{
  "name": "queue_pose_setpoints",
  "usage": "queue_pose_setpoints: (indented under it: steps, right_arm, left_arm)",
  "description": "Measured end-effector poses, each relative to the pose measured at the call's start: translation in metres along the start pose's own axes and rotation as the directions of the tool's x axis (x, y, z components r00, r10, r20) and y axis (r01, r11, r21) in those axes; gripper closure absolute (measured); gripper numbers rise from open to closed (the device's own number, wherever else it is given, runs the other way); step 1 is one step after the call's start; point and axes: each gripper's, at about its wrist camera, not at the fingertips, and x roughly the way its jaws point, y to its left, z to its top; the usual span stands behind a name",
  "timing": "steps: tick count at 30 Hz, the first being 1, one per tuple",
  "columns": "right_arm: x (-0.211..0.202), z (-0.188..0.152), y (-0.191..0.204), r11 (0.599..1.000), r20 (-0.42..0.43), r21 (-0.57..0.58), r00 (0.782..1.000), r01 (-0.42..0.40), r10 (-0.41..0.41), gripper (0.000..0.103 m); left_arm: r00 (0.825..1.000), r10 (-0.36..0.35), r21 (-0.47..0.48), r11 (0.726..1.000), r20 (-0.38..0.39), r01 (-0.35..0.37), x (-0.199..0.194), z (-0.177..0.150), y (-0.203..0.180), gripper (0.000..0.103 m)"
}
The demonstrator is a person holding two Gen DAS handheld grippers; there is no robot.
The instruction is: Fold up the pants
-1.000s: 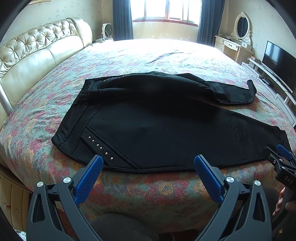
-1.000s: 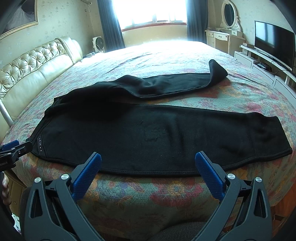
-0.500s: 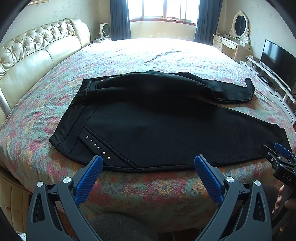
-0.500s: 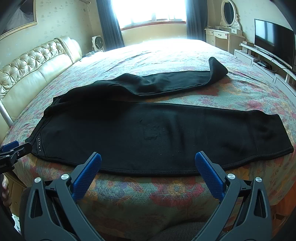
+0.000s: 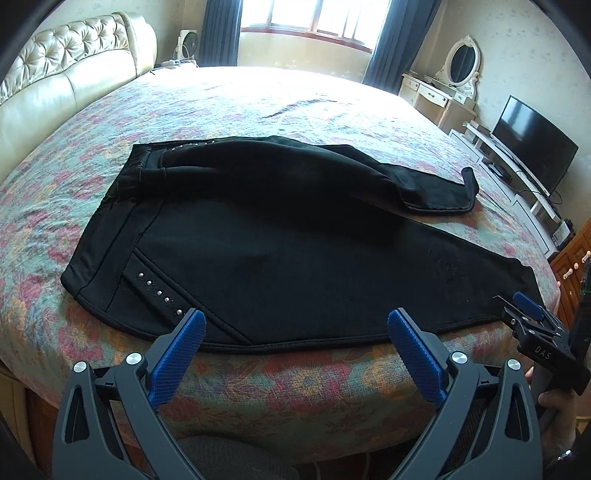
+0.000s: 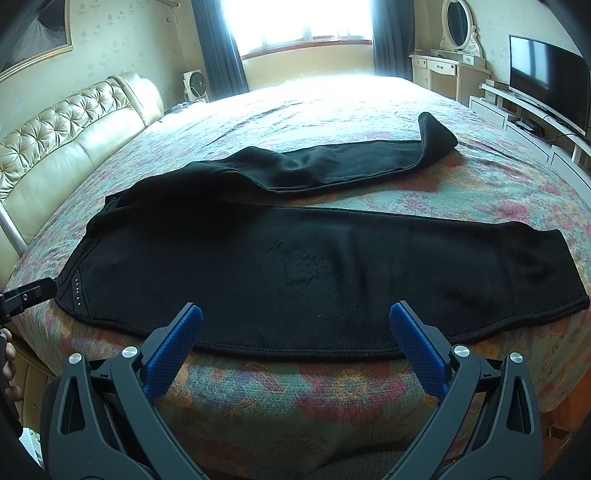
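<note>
While both grippers, left gripper (image 5: 295, 334) and right gripper (image 6: 295, 328), hover spread and empty, the black pants (image 5: 295, 243) lie limp (soft, probably light). Pinching the near hem edge looks best.

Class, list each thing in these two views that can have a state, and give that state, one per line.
pants: spread flat, unfolded; far leg's cuff curled up
left gripper: open, empty
right gripper: open, empty
curtains: drawn apart
television: screen dark
</note>
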Motion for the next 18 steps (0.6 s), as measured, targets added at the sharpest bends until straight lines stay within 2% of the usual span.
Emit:
queue_pose_setpoints:
  steps: [1,2,3,4,5,6,7,8,10,13,16,18]
  right_arm:
    - [0.001,0.001,0.0,1.0,-0.002,0.0,1.0,-0.003,0.003,0.002]
    - [0.002,0.002,0.001,1.0,-0.005,-0.002,1.0,-0.009,0.009,0.002]
    - [0.003,0.003,0.002,1.0,-0.006,-0.002,1.0,-0.012,0.012,0.002]
    - [0.004,0.005,0.003,1.0,-0.006,-0.004,1.0,-0.016,0.016,0.002]
    - [0.005,0.006,0.004,1.0,-0.005,-0.004,1.0,-0.02,0.02,0.002]
    - [0.007,0.008,0.005,1.0,-0.006,-0.004,1.0,-0.026,0.026,0.002]
    - [0.01,0.009,0.007,0.999,-0.01,-0.003,0.999,-0.033,0.033,0.002]
    - [0.014,0.012,0.009,0.999,-0.016,-0.003,0.999,-0.042,0.042,0.002]
    - [0.021,0.018,0.014,0.998,-0.027,-0.017,0.998,-0.06,0.059,0.002]
    - [0.033,0.033,0.026,0.995,-0.031,-0.062,0.997,-0.078,0.076,0.002]
    - [0.048,0.057,0.036,0.99,-0.022,-0.093,0.995,-0.101,0.099,0.002]
    - [0.058,0.074,0.041,0.988,-0.017,-0.104,0.993,-0.118,0.117,0.002]
  left_arm:
    - [0.999,-0.001,-0.007,1.0,0.047,0.001,-0.009,0.008,0.007,0.005]
    - [0.99,0.01,-0.039,0.999,0.141,-0.005,-0.026,0.017,0.017,0.005]
    - [0.966,0.01,-0.076,0.997,0.259,0.01,-0.045,0.024,0.03,0.005]
    - [0.948,-0.023,-0.083,0.995,0.317,0.052,-0.056,0.029,0.042,0.005]
    - [0.967,-0.069,-0.072,0.993,0.244,0.089,-0.05,0.038,0.052,0.005]
    - [0.986,-0.123,-0.057,0.99,0.117,0.13,-0.036,0.047,0.06,0.005]
    - [0.989,-0.139,-0.07,0.987,0.042,0.142,-0.024,0.053,0.07,0.005]
    - [0.99,-0.136,-0.091,0.986,0.041,0.14,-0.02,0.057,0.082,0.005]
    - [0.983,-0.151,-0.113,0.98,0.102,0.162,-0.016,0.069,0.111,0.005]
    - [0.98,-0.183,-0.146,0.97,0.079,0.192,0.006,0.1,0.162,0.005]
    - [0.987,-0.138,-0.178,0.972,0.084,0.151,0.031,0.136,0.211,0.005]
    - [0.982,-0.175,-0.196,0.963,0.072,0.186,0.055,0.158,0.246,0.005]
